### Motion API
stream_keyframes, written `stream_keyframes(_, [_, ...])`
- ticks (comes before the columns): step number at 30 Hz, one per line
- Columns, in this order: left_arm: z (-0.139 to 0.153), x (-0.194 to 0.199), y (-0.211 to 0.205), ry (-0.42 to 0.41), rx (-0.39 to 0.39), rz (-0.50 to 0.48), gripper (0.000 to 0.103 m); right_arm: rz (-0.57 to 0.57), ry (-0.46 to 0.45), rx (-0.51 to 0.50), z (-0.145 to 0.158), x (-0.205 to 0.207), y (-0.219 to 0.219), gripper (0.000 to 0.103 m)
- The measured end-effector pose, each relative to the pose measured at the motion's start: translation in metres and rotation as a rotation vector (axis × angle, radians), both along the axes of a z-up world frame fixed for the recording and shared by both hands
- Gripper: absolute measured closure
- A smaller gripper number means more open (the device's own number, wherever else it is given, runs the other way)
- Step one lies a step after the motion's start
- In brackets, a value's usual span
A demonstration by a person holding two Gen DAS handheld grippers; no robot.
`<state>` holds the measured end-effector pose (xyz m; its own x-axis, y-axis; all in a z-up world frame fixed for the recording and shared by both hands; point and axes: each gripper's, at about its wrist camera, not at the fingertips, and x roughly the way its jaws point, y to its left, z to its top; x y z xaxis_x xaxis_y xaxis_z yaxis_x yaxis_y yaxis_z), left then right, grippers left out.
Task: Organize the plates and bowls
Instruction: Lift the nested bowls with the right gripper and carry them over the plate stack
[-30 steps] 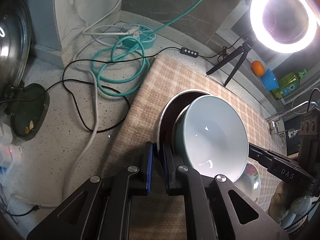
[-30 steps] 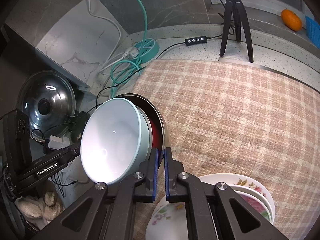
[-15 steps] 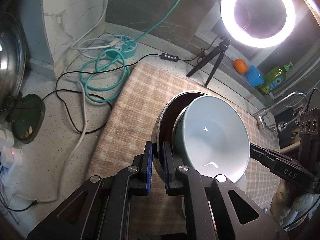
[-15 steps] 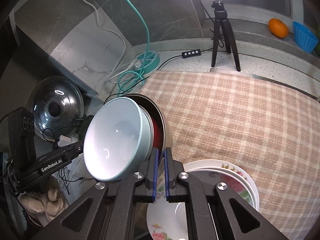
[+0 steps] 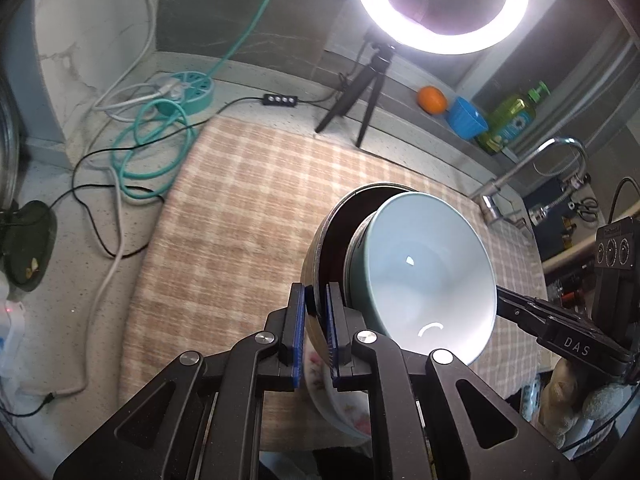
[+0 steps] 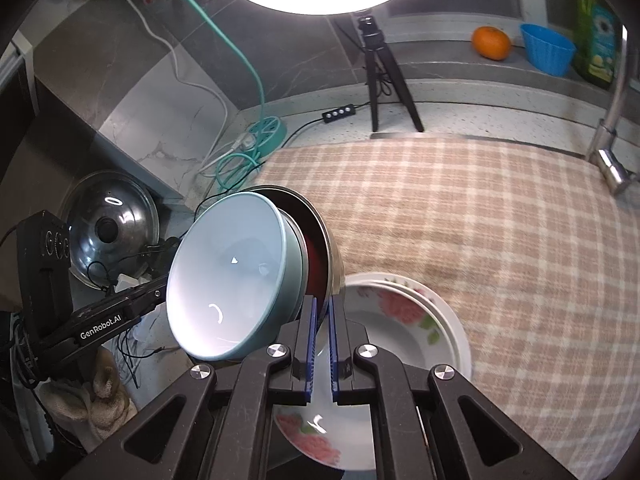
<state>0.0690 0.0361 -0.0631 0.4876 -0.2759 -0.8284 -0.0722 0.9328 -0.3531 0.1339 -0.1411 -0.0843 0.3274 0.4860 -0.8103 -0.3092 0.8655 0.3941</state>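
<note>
A steel bowl (image 5: 320, 236) holds a nested pale blue bowl (image 5: 424, 276); both are tilted and lifted above the checked cloth (image 5: 248, 200). My left gripper (image 5: 316, 330) is shut on the steel bowl's rim on one side. My right gripper (image 6: 320, 344) is shut on the same rim (image 6: 334, 256) on the other side; the blue bowl (image 6: 228, 280) shows there too. Below them sits a stack of floral plates (image 6: 400, 320), partly hidden in the left wrist view (image 5: 340, 404).
A ring light on a tripod (image 5: 440, 0) stands at the back. Teal cable and power strip (image 5: 180, 92) lie at the cloth's left. An orange (image 6: 491, 42), blue cup (image 6: 548, 52) and green bottle (image 6: 600, 40) sit on the ledge. A faucet (image 6: 612, 152) stands right; a pot lid (image 6: 108, 228) lies left.
Both grippers have lifted the nested bowls higher and carried them over the floral plates. The grips stay the same.
</note>
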Motion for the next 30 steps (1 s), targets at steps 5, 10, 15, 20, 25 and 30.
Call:
stream_keyframes(5, [-0.003,-0.004,-0.019,0.013,-0.009,-0.044,0.095,-0.045,-0.002,-0.003,0.0,-0.015,-0.022,0.097])
stream_keyframes(10, [-0.012,-0.009,-0.039,0.039,-0.007,-0.082,0.095,-0.082,0.0,-0.012,-0.003,-0.028,-0.041,0.097])
stream_keyframes(15, [-0.02,-0.013,-0.054,0.066,-0.004,-0.116,0.095,-0.114,0.024,-0.019,-0.013,-0.039,-0.056,0.097])
stream_keyframes(20, [-0.023,-0.014,-0.06,0.072,0.009,-0.133,0.095,-0.128,0.056,-0.019,-0.026,-0.046,-0.063,0.097])
stream_keyframes(25, [-0.03,-0.014,-0.063,0.088,0.018,-0.14,0.095,-0.141,0.064,-0.014,-0.032,-0.05,-0.065,0.097])
stream_keyframes(30, [-0.036,-0.013,-0.063,0.104,0.022,-0.143,0.095,-0.147,0.069,-0.01,-0.036,-0.051,-0.065,0.097])
